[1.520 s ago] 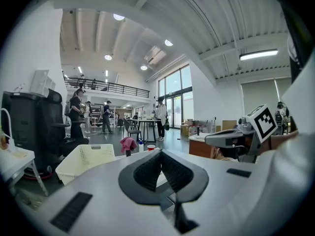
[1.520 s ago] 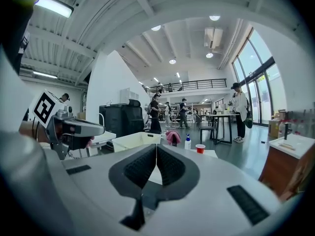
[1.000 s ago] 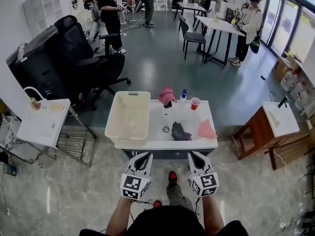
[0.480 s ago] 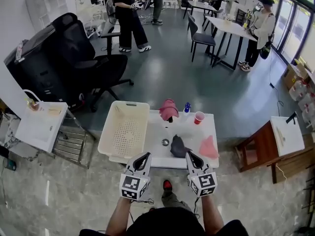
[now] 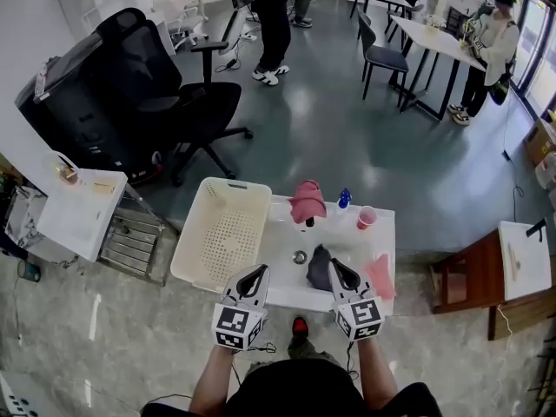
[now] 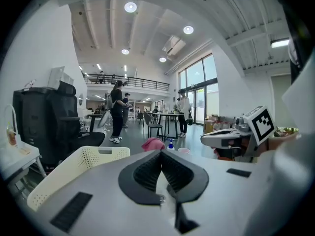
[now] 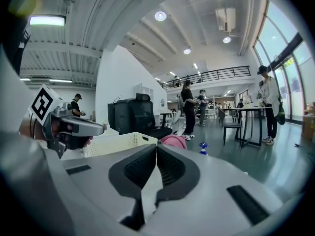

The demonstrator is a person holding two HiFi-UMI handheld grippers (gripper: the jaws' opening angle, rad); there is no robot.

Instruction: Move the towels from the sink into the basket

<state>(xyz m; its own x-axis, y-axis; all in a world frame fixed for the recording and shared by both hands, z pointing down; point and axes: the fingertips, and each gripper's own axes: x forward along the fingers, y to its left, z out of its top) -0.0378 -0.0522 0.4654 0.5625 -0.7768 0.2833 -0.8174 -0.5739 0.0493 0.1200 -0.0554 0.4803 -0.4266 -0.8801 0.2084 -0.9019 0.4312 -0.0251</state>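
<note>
A white sink unit (image 5: 287,241) holds three towels. A pink one (image 5: 307,201) is draped over the faucet, a dark grey one (image 5: 318,271) lies in the basin, and a salmon one (image 5: 380,276) lies at the right. The cream perforated basket (image 5: 217,233) stands on the unit's left side. My left gripper (image 5: 258,274) is shut and empty over the front edge. My right gripper (image 5: 334,268) is shut and empty, just at the grey towel's near side. The left gripper view shows its shut gripper (image 6: 160,154), the basket (image 6: 74,168) and the pink towel (image 6: 153,143). The right gripper view shows its shut gripper (image 7: 156,149) and the pink towel (image 7: 173,140).
A red cup (image 5: 366,218) and a blue spray bottle (image 5: 345,200) stand at the sink's back edge. A black office chair (image 5: 165,102) is behind the basket, a white side table (image 5: 82,211) at the left, a wooden table (image 5: 469,276) at the right. People stand farther back.
Both grippers have moved forward together from in front of the sink unit to over its front edge. The sink and basket now sit closer in the head view.
</note>
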